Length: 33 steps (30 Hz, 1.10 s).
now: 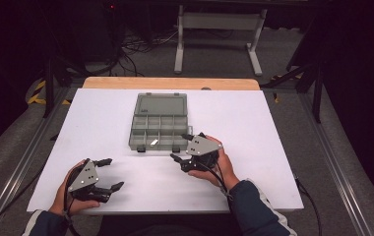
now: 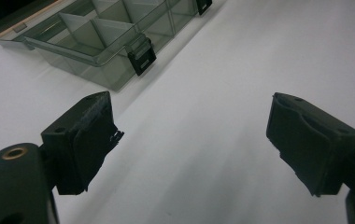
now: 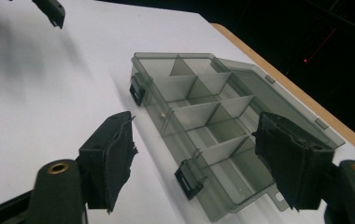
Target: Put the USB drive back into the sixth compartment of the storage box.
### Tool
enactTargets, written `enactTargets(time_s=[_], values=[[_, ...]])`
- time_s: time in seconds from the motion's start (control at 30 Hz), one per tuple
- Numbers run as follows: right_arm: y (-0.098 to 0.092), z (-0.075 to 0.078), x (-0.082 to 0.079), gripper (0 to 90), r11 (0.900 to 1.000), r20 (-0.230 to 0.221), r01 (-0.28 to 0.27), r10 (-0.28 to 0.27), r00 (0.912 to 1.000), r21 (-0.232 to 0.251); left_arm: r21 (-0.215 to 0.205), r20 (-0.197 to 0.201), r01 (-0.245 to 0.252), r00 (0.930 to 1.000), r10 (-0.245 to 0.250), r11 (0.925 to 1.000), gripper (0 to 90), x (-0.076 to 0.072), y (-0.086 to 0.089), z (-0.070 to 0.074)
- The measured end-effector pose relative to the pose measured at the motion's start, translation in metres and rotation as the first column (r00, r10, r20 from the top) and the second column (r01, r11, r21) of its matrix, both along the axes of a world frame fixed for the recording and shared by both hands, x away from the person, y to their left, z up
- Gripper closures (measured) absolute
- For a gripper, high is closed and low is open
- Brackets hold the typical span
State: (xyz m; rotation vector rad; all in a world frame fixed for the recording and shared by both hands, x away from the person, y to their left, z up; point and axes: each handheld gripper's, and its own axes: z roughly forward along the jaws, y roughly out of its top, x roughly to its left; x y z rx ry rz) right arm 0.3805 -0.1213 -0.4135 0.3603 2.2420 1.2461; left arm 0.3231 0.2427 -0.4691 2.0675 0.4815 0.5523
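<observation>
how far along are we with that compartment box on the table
Done: the grey compartment box lies with its lid folded back, dividers exposed, and a small pale item sits in a front compartment. In hand: nothing; the right gripper hovers open by the box's front right corner, and the left gripper waits open over the white table. Left: probably closing the lid and snapping both black latches.

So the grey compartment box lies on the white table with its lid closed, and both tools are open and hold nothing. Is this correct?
Not quite: the lid is open, not closed. In the high view the compartment box lies on the white table with its lid folded back flat, and the right gripper view shows the bare dividers inside. The rest is correct: the left tool and the right tool are open and hold nothing.
</observation>
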Motion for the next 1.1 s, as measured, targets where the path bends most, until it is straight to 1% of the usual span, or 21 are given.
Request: enactTargets(time_s=[0.17,0.3,0.4,0.7,0.8,0.93,1.03,1.1], values=[[-0.001,-0.003,-0.004,28.6,1.0,-0.005,-0.001,0.001,1.0,0.001,0.002,0.006,-0.006,1.0,0.006,1.0,18.8,-0.001,0.0,0.001],[-0.003,-0.005,-0.005,25.3,1.0,-0.012,0.01,-0.01,0.9999,-0.001,0.003,0.008,-0.008,0.9999,0.008,1.0,19.7,-0.001,0.0,0.001],[-0.005,-0.006,-0.007,24.4,1.0,-0.024,0.011,-0.011,0.9996,0.006,0.002,0.009,-0.005,0.9999,0.005,1.0,20.0,-0.001,0.0,0.001],[-0.015,-0.009,-0.014,24.3,1.0,-0.041,0.024,-0.023,0.9989,0.007,0.0,0.01,-0.005,0.9999,0.005,1.0,21.3,-0.001,0.0,0.002],[-0.02,-0.01,-0.016,25.6,1.0,-0.044,0.022,-0.022,0.9988,-0.003,0.001,0.015,-0.002,0.9999,0.002,1.0,22.9,-0.001,0.0,0.002],[-0.024,-0.012,-0.019,27.5,1.0,-0.049,0.022,-0.022,0.9986,-0.006,-0.006,0.018,-0.004,0.9998,0.004,1.0,25.1,-0.002,0.001,0.002],[-0.027,-0.013,-0.021,30.3,1.0,-0.051,0.022,-0.023,0.9984,-0.009,-0.01,0.017,-0.001,0.9998,0.001,1.0,27.5,-0.002,0.001,0.003],[-0.03,-0.014,-0.022,33.8,1.0,-0.052,0.019,-0.019,0.9985,-0.007,-0.009,0.021,-0.002,0.9998,0.003,1.0,29.3,-0.002,0.001,0.003]])
